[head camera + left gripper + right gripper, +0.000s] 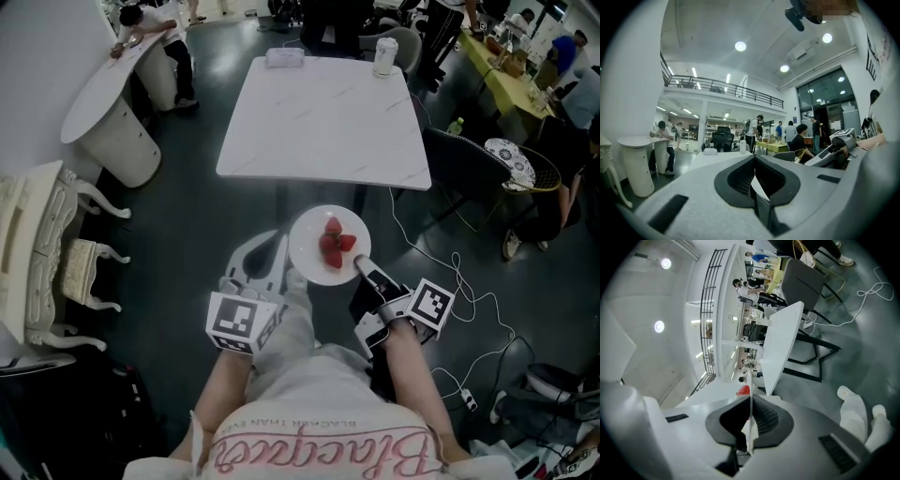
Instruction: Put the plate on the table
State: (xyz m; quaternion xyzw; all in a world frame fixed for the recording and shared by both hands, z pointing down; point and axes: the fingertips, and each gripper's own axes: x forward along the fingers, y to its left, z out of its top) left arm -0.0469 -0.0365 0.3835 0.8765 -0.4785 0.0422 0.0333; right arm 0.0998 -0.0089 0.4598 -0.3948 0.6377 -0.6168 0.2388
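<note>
A white plate (314,258) with red strawberries (334,244) is held in the air in front of the white square table (323,122). My left gripper (287,269) is shut on the plate's left rim. My right gripper (362,266) is shut on its lower right rim. In the left gripper view a thin white edge of the plate (758,186) sits pinched in the left gripper (755,180). The right gripper view has the plate (750,404) edge-on in the right gripper (750,417), with a strawberry (743,390) just past the jaws and the table (780,350) beyond.
On the table's far edge stand a cup (385,55) and a small white object (283,57). A dark chair (464,173) stands at the table's right, with cables (455,277) on the floor. An ornate white chair (47,253) and a round counter (103,98) are at the left.
</note>
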